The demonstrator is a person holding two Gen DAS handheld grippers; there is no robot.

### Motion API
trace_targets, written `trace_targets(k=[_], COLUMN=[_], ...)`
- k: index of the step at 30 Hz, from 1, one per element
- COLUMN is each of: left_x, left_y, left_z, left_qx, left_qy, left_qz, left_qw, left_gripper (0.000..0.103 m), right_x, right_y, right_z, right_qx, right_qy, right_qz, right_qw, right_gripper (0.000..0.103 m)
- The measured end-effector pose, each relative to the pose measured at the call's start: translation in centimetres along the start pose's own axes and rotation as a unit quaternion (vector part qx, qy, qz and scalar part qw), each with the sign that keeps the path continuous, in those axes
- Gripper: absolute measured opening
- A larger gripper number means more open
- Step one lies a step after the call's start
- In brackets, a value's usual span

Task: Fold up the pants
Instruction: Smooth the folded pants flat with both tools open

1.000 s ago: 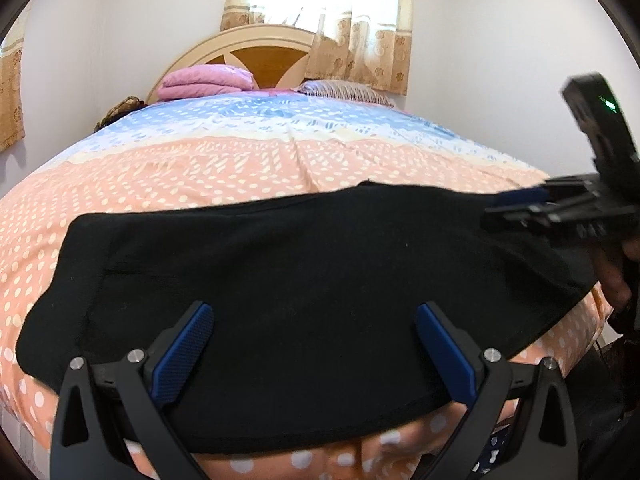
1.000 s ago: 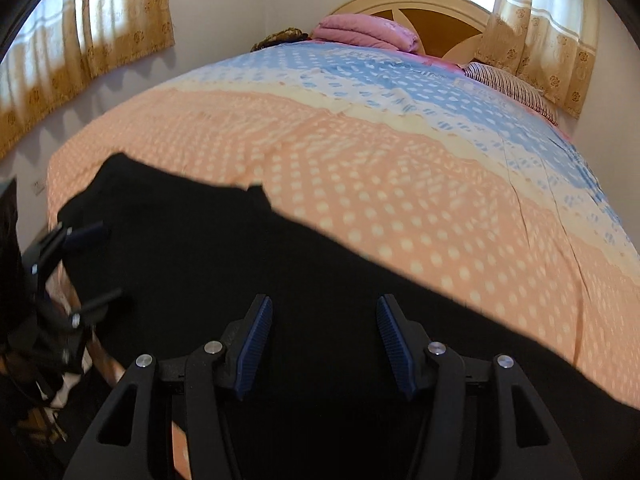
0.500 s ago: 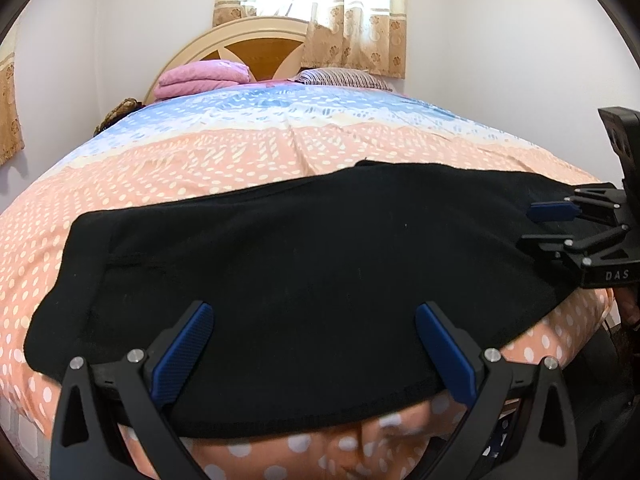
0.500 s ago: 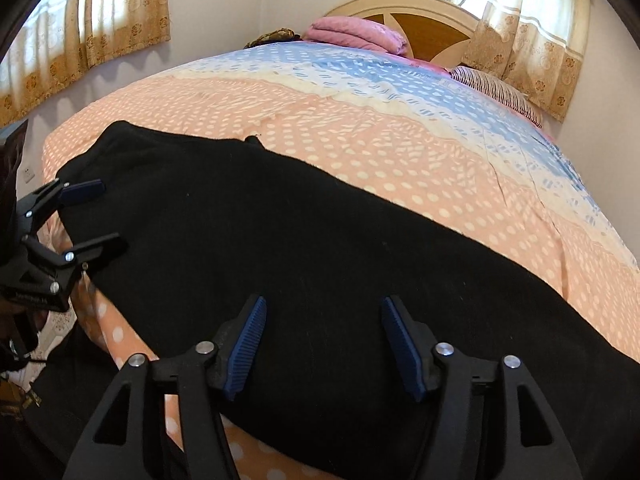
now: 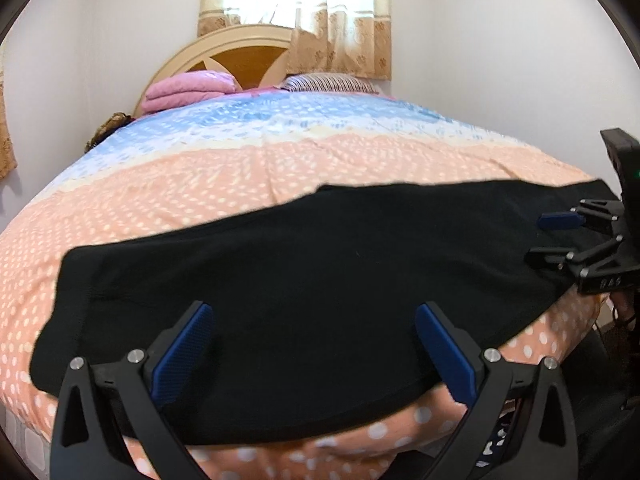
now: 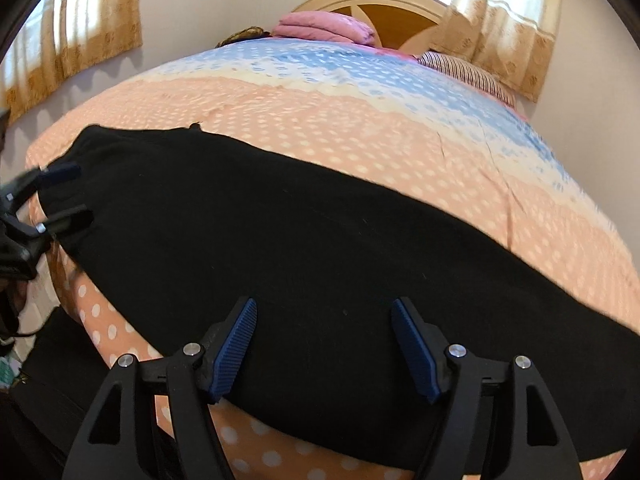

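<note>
Black pants (image 5: 304, 280) lie flat, already doubled lengthwise, across the near edge of a bed (image 5: 240, 184) with a spotted peach-and-blue cover, as the right gripper (image 6: 324, 344), its jaws just widened and empty, has swung in over the cloth since a second ago. The left gripper (image 5: 312, 348) hovers wide open over the other end, gripping nothing, so the next fold looks ready to begin. A pink blanket (image 5: 188, 88) and striped pillow (image 5: 332, 82) sit well clear at the headboard.

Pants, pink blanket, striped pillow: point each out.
pants (image 5: 320, 272), left wrist view, middle of the black cloth
pink blanket (image 5: 188, 90), left wrist view, front of the folded stack
striped pillow (image 6: 468, 70), right wrist view, top face
</note>
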State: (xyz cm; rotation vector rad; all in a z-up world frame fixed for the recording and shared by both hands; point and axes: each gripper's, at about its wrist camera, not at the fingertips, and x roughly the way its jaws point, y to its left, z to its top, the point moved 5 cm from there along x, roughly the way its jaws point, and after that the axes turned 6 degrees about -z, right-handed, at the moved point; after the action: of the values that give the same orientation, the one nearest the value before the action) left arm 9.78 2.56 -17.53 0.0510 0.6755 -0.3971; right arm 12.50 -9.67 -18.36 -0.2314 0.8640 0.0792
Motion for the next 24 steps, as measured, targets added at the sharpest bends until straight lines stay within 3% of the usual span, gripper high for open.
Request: trace_targets(k=[3,6,12,16,19,24], left_x=[1.2,1.1,0.2,0.3,0.2,0.1], left_y=[-0.2,0.4,0.1,0.1,0.3,0.3], left_z=[-1.1,-1.4,-1.6,-1.9,-2.0,-2.0], left_qx=[0.006,-0.016,-0.007,-0.004,-0.006,0.003], left_qy=[0.026,0.022,0.024,0.025,0.024,0.027], left_qz=[0.001,-0.012,-0.007,-0.01,-0.019,-0.021], left_qw=[0.9996,0.9996,0.9997,0.9996,0.9995,0.9994], left_gripper=[0.103,0.103,0.103,0.103,0.103,0.103], right_x=[-0.1,-0.1,-1.7,-4.4,-5.8,-8.5], right_y=[-0.4,-0.4,-2.6,-9.6,-16.8,-29.6], right_z=[-0.6,-0.8,-0.6,-1.0,-2.6,-7.4], right_qx=[0.008,0.006,0.026,0.077,0.142,0.268], right_qy=[-0.004,-0.011,-0.027,-0.052,-0.046,-0.046], right_qz=[0.005,0.007,0.008,-0.033,-0.076,-0.181], right_qw=[1.0,1.0,0.999,0.995,0.986,0.945], right_gripper=[0.073,0.074,0.074,0.074,0.074,0.074])
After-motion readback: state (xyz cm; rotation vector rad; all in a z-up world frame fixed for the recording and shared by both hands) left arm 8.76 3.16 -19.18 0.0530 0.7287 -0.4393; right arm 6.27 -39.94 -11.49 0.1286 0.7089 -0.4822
